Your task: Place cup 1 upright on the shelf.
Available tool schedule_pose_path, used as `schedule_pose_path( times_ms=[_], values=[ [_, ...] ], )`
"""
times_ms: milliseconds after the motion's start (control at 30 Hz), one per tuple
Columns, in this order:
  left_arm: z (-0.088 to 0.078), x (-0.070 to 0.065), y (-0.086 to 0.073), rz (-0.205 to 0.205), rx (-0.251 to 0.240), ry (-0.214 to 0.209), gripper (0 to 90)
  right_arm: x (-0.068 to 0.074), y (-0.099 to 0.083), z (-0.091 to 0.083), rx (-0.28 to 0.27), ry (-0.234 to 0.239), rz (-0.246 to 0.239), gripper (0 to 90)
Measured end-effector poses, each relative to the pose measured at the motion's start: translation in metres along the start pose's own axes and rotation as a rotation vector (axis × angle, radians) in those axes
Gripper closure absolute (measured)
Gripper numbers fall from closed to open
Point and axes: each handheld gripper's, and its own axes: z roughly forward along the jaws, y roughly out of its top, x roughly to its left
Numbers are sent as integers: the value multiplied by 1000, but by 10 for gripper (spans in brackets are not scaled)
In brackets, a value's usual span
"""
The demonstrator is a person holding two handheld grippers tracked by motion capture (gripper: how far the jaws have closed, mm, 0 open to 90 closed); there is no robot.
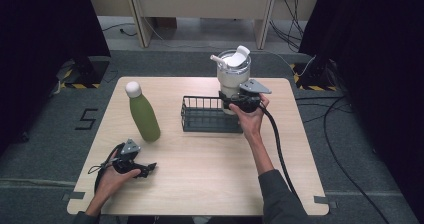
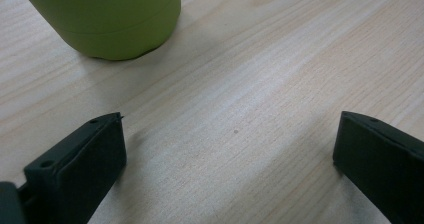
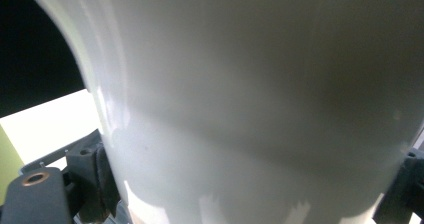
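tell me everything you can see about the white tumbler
The white tumbler is a glossy, smooth-walled cup, wide above and narrower toward its base, topped by a clear lid with a white flip tab and a short white spout. It stands upright at the right end of the black wire basket, though whether its base touches down is hidden. The right gripper clamps its lower body, jaws pressed on both sides.

Even overhead light, dark surrounds, soft grainy pictures; glare streaks the blurred white tumbler (image 3: 260, 99) close up.
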Motion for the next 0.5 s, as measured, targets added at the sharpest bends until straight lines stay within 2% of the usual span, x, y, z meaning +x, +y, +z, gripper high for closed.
schedule_pose_path(
  times_ms=[500],
  values=[
    [0, 0, 0, 0, 0, -1, 0, 1, -14, 9, 11, 3, 3, 116]
  ],
)
